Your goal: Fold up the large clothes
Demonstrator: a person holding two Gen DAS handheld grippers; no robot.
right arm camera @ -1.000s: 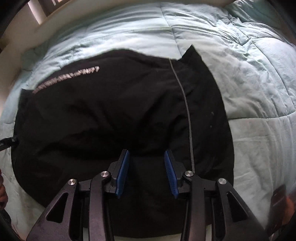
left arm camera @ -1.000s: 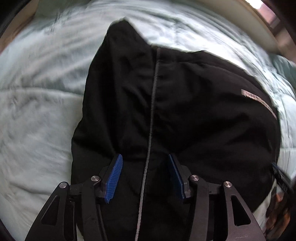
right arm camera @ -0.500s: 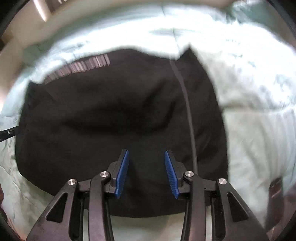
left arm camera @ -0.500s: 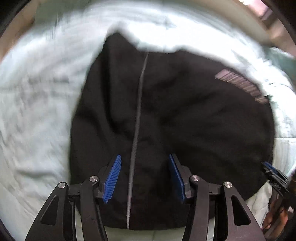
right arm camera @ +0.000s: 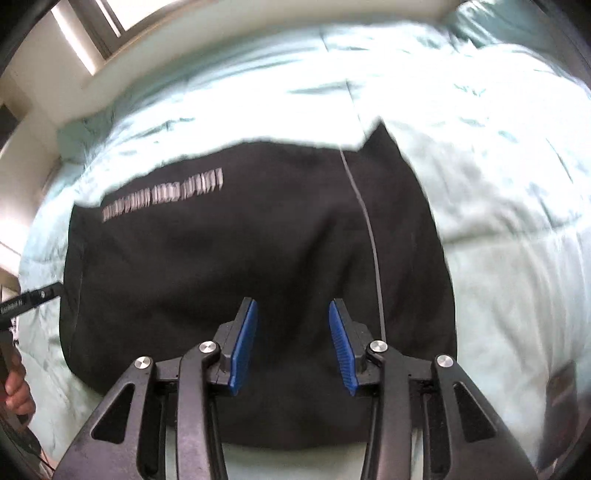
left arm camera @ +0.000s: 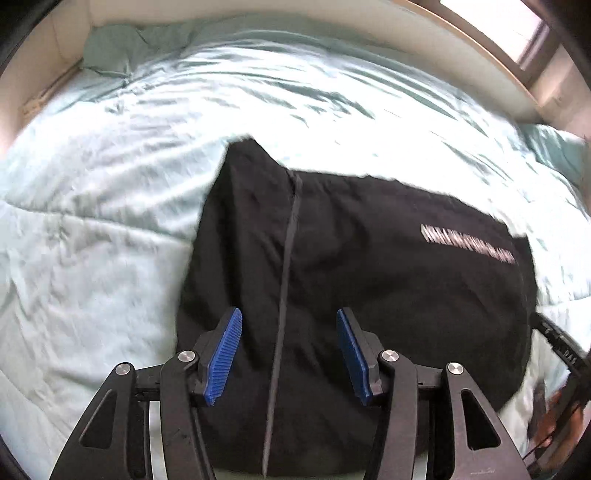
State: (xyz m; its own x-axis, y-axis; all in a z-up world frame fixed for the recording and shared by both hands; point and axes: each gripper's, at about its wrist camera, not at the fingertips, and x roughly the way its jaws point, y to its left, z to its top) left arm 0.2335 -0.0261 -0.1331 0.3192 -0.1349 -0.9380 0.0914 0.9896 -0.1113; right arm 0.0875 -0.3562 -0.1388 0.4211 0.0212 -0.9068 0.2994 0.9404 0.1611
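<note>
Obs. Garment (left arm camera: 362,280) is lying folded on the duvet (left arm camera: 92,258), black, filling the middle of both wrist views. In the left view its far corner is poking up at 12 o'clock; a thin grey stripe (left arm camera: 286,295) is running from there down toward 6 o'clock. Blurred white lettering (left arm camera: 467,243) is sitting at 2 o'clock in that view. In the right view the same lettering (right arm camera: 162,194) is showing at 10 o'clock and the stripe (right arm camera: 369,236) at 1 o'clock.

You are holding the left gripper (left arm camera: 289,354) over the near part of the garment, jaws standing moderately apart, nothing between the blue pads (left arm camera: 225,356); the stripe is passing under the gap, not gripped. You are holding the right gripper (right arm camera: 293,347) likewise, jaws a little narrower, gripping nothing, black cloth showing below between its pads (right arm camera: 243,343).

In the right view the left gripper's tip (right arm camera: 33,297) is showing at 9 o'clock, at the garment's edge; your fingers (right arm camera: 16,391) are showing at 8 o'clock. Both views are motion-blurred, so the lettering is unreadable.

A window (right arm camera: 122,14) is showing at 11 o'clock, right view.
</note>
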